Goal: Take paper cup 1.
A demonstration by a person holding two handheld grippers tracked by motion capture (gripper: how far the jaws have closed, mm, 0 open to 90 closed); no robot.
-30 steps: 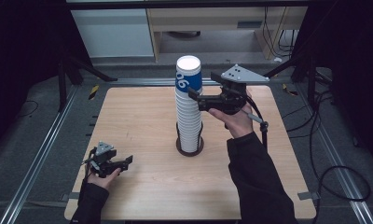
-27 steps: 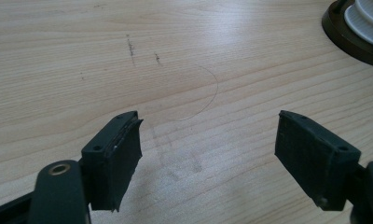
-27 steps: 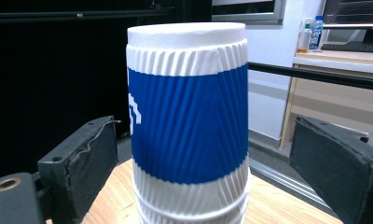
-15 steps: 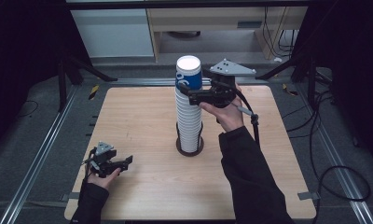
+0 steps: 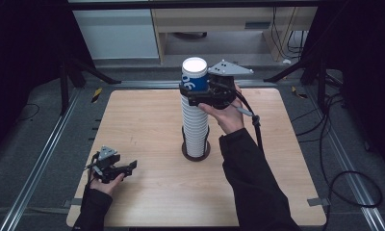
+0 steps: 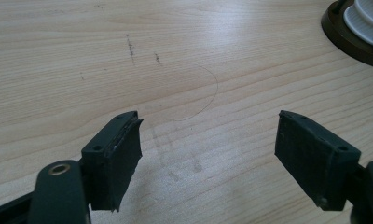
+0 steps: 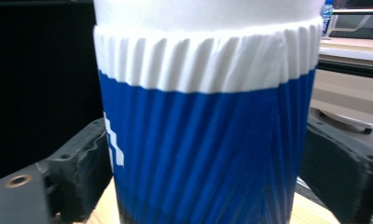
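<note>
surface [image 5: 147, 120], mid frame | cup stack [image 5: 195, 122] on dark base, centre | top blue cup [image 5: 193, 77], upper centre | R claw [image 5: 188, 91] jaws just been closing, pads hugging cup's sides | L claw [image 5: 128, 167] open, empty, lower left | tip: squeeze lightly, lift straight up.

The high view looks forward and down over the whole table [image 5: 147, 120] from the 6 o'clock side, the left gripper view skims the wood close up, sharing the stack's base [image 6: 357, 39] at its 2 o'clock, and the right gripper view faces the top cup [image 7: 203, 140] very near.
</note>
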